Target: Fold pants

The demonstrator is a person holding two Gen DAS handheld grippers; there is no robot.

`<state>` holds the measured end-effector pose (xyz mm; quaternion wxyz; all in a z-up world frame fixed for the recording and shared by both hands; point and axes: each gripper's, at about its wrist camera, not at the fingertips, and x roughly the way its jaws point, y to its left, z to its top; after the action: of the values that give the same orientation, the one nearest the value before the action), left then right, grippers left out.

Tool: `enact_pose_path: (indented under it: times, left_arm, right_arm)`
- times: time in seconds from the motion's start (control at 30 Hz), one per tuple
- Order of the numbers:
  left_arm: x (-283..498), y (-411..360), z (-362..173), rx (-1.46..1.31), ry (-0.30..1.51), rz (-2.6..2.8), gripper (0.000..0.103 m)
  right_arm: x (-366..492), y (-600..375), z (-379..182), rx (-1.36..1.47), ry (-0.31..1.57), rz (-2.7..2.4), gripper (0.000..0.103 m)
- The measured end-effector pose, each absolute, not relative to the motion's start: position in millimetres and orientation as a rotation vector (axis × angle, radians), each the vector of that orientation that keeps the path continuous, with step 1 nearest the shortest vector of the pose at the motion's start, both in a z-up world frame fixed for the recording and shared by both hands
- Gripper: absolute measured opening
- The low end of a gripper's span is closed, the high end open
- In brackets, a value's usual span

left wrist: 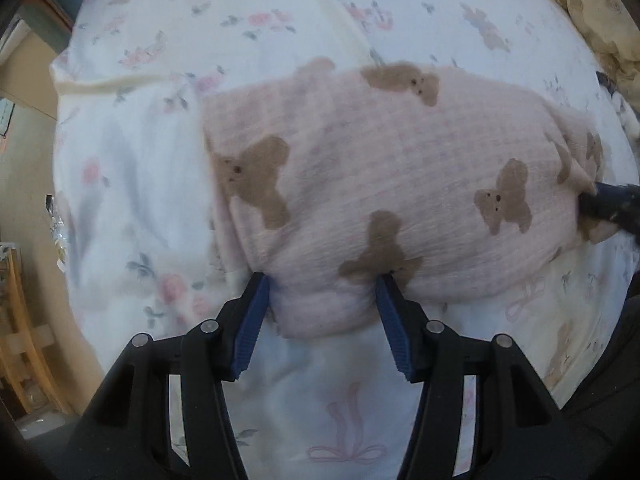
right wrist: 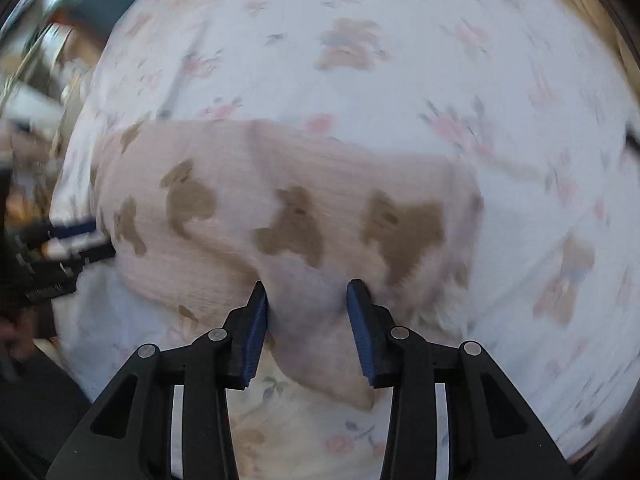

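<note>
Pink pants point(left wrist: 380, 168) printed with brown bears lie folded in a wide band on the flowered bed sheet point(left wrist: 140, 160). My left gripper point(left wrist: 324, 280) points down at their near edge. Its jaws stand apart, and the edge of the cloth lies between the blue pads without being squeezed. In the right wrist view, my right gripper point(right wrist: 308, 294) straddles a raised fold at the near edge of the pants point(right wrist: 320, 184), with a gap still between its jaws. Each gripper shows in the other's view: the right gripper point(left wrist: 612, 204) at the pants' right end, the left gripper point(right wrist: 72, 240) at their left end.
The sheet point(right wrist: 360, 60) spreads out beyond the pants on all sides. A crumpled yellow blanket point(left wrist: 592, 8) with bears lies at the far right. A wooden chair point(left wrist: 20, 340) stands off the bed's left edge. The right wrist view is blurred.
</note>
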<state>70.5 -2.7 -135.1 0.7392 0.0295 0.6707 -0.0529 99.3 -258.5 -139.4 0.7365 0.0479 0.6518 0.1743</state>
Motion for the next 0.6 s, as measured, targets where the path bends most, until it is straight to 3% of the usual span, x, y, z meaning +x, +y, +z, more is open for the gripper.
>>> enact_pose_path:
  times: [0.03,0.17,0.33,0.37,0.43,0.6]
  left_arm:
    - [70,0,-127,0.060,1.435,-0.115,0.052]
    - [68,7,-101,0.003,1.286,-0.145,0.052]
    - [73,0,-120,0.051,1.340,-0.115,0.052]
    - [74,-2,-129,0.072,1.373,-0.105,0.052]
    - [73,-3,-139,0.090,1.406,-0.099,0.053]
    - [73,-2,-144,0.112,1.421,-0.108,0.055]
  right_arm:
    - [100,-269,-129,0.175,1.397,0.382,0.044]
    - [105,-316,-91,0.362,1.225,0.285,0.046]
    - [124,-334,-123,0.485,1.297,0.184,0.047]
    - [126,-329,-129,0.477,1.316,0.196,0.044]
    - [133,-317,-139,0.430,1.348,0.253,0.005]
    - [146,-316,-115,0.255,1.179,0.193,0.002]
